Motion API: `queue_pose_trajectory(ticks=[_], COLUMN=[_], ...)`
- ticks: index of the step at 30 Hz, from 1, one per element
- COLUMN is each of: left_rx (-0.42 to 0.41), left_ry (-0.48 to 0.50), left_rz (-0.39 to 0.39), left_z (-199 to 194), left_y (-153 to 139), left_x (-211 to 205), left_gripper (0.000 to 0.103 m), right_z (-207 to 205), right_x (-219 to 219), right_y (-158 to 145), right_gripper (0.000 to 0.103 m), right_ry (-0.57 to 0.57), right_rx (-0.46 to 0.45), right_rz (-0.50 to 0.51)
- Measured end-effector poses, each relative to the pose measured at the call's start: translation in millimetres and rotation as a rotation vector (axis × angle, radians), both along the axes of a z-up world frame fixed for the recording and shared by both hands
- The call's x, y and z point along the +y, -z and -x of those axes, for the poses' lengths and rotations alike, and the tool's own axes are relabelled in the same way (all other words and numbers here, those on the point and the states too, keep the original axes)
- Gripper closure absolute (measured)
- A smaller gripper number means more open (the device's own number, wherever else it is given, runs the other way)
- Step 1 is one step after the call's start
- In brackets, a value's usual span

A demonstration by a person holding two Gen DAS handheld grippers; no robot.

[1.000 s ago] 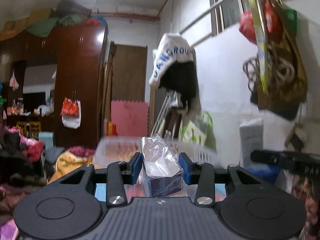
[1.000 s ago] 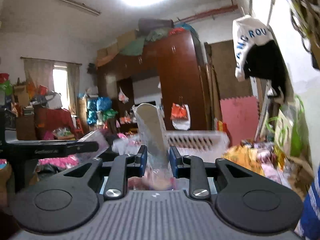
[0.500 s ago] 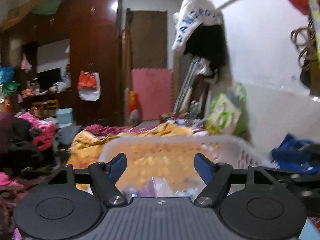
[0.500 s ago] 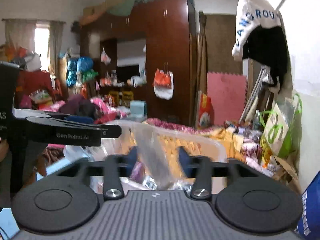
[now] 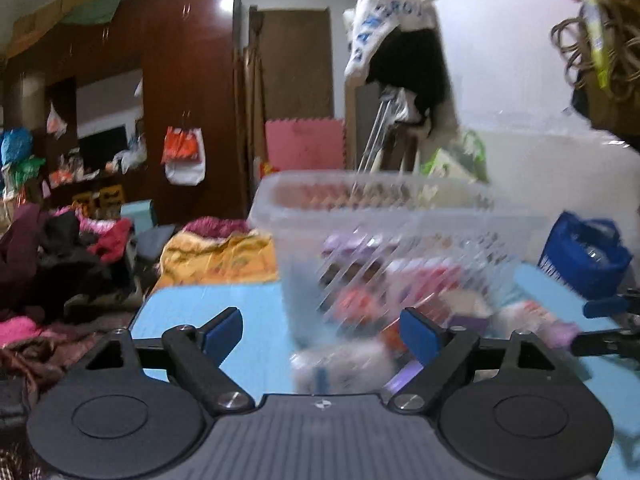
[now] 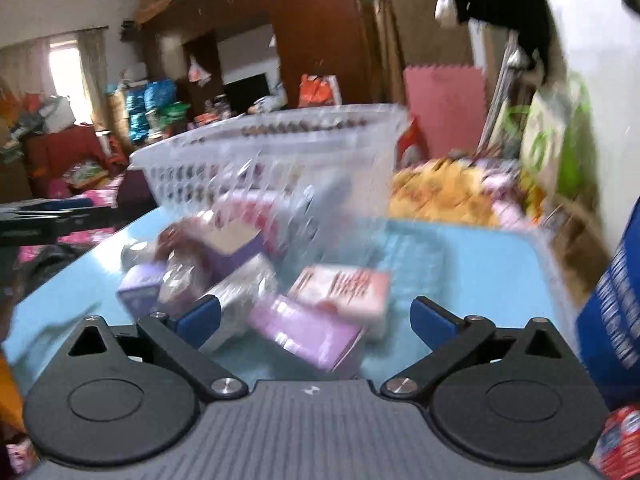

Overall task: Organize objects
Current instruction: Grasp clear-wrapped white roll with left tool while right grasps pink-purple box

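Grippers spread wide over a blue table, nothing held.

Left gripper (image 5: 322, 330) and right gripper (image 6: 316, 318) have just been opening — jaws apart, empty. Small packets (image 6: 304, 328) lie blurred on the table (image 6: 472, 264) just ahead; behind them stands the basket (image 6: 280, 152) — more packets inside.

Both views are lit by dim indoor light with a cool cast, and in the right wrist view a curtained window (image 6: 66, 76) at ten o'clock burns out to white, while a bright glare spot sits on the glossy wardrobe door (image 5: 226, 2) at eleven o'clock in the left wrist view. Motion blur smears the perforated basket (image 5: 384, 204) and the packets (image 6: 320, 320) at the centre of each picture, so their print cannot be read. Fisheye distortion bends walls and furniture towards the edges, and the corners fall dark.
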State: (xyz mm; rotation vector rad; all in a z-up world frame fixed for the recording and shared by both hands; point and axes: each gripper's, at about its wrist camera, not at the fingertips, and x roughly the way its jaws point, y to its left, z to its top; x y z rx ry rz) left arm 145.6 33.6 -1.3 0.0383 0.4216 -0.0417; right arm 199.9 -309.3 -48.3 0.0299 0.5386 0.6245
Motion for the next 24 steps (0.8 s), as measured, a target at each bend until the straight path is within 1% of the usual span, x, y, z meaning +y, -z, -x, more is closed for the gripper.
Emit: queue_pose_trajectory(ticks=[1, 3, 5, 6, 8, 10, 11, 13, 15, 16, 17, 20, 21, 24], left_rx=[0.026, 0.069, 0.095, 0.103, 0.12, 0.126, 0.123, 0.119, 0.129, 0.12, 0.123, 0.155, 0.157, 0.149], left_ry=[-0.005, -0.022, -0.013, 0.007, 0.016, 0.038, 0.056, 0.083, 0.096, 0.093, 0.084, 0.065, 0.055, -0.003], left_rz=[-0.014, -0.033, -0.015, 0.017, 0.073, 0.093, 0.092, 0.067, 0.02, 0.016, 0.022, 0.089, 0.096, 0.107], left_z=[-6, -18, -26, -28, -33, -33, -31, -29, -29, -29, -29, -34, -33, -24], left_y=[4, 10, 15, 17, 15, 15, 16, 17, 22, 23, 24, 25, 25, 25], left_x=[2, 8, 15, 20, 25, 22, 19, 8, -3, -6, -7, -4, -4, 4], left_gripper=[0.015, 0.015, 0.015, 0.015, 0.015, 0.015, 0.015, 0.015, 0.014, 0.014, 0.014, 0.014, 0.014, 0.014], right_z=[-1, 1, -1, -3, -5, -8, -8, -8, -8, -9, -9, -10, -10, -11], right_x=[3, 10, 18, 16, 15, 10, 8, 8, 10, 12, 13, 12, 11, 11], right_y=[2, 4, 7, 12, 13, 13, 13, 15, 15, 14, 14, 13, 13, 12], right_gripper=[0.0, 0.0, 0.0, 0.001, 0.005, 0.005, 0.005, 0.005, 0.009, 0.01, 0.013, 0.022, 0.026, 0.029], right_ry=[-0.011, 0.003, 0.008, 0.003, 0.009, 0.025, 0.027, 0.023, 0.027, 0.031, 0.034, 0.039, 0.043, 0.047], right_rx=[0.008, 0.003, 0.004, 0.009, 0.027, 0.031, 0.037, 0.05, 0.051, 0.051, 0.053, 0.055, 0.054, 0.051], right_rz=[0.009, 0.057, 0.104, 0.114, 0.11, 0.097, 0.095, 0.107, 0.126, 0.135, 0.141, 0.138, 0.137, 0.135])
